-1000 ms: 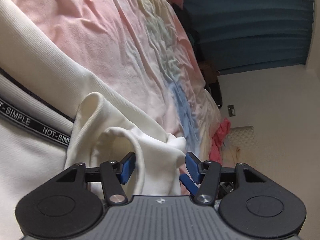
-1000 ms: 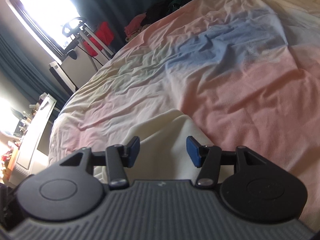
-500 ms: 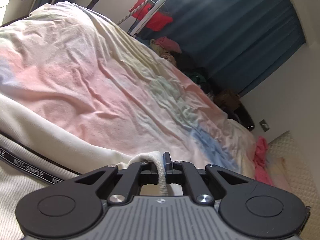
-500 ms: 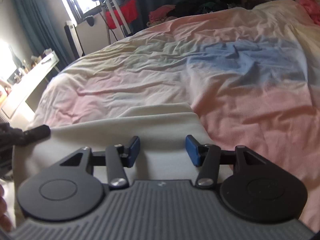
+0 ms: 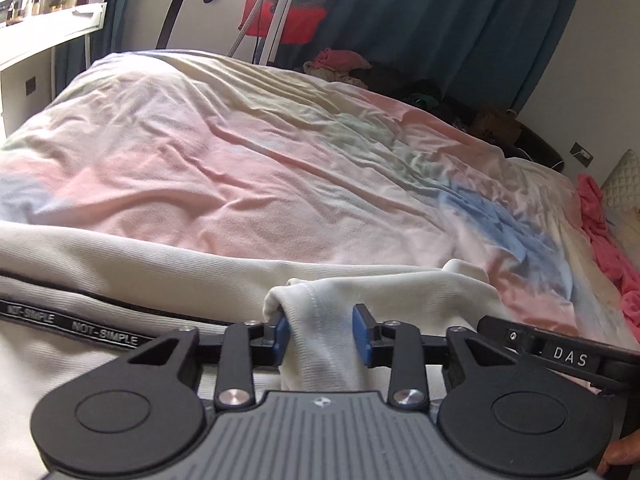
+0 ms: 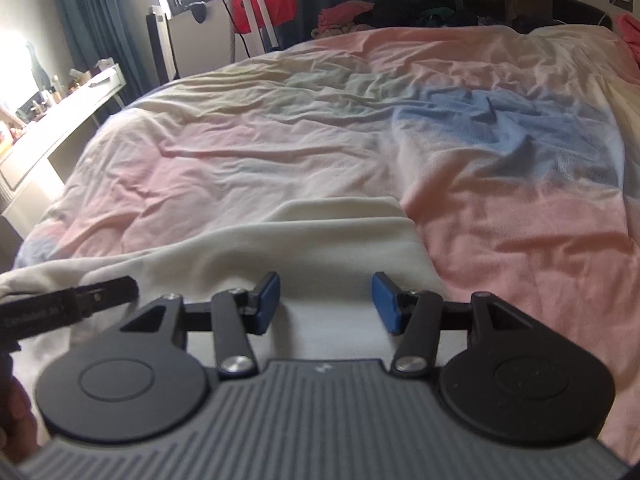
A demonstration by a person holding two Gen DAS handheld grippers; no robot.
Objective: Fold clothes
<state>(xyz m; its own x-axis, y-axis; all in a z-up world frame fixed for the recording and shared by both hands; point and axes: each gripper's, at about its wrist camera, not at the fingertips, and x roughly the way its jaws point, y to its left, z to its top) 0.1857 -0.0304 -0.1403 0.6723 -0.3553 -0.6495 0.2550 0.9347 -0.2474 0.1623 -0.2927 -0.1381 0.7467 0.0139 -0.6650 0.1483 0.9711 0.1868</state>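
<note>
Two Grippers Over One Cream Garment, Fold Only Begun

Both tools were found at the near edge of the bed (image 5: 248, 168), working on a single cream garment (image 5: 160, 268) spread across the pastel bedspread (image 6: 500, 224). The garment lay mostly flat along that near edge. A black band printed NOT-SIMPLE (image 5: 72, 326) ran across it to the left of the left gripper.

The left gripper (image 5: 320, 334) had its blue pads standing apart, with a bunched fold of the cream fabric (image 5: 320, 320) rising between them. The cloth touched the left pad (image 5: 282, 334); the right pad showed a gap, so no clamp was judged to be in effect. The fold was raised slightly above the rest of the garment.

The right gripper (image 6: 326, 304) hovered over a flat cream panel of the garment, jaws wide apart and holding nothing. Beyond it, a squared cream corner (image 6: 372, 216) lay on the bedspread, apparently one layer over another.

Assessment: the task stood at an early stage. The garment appeared partly laid out and one end gathered, but no finished, compact fold was visible. Remaining work was judged to include securing the bunched end, carrying it across, and flattening the result. More clothing lay heaped at the far side of the bed (image 6: 348, 12), unfolded.
</note>
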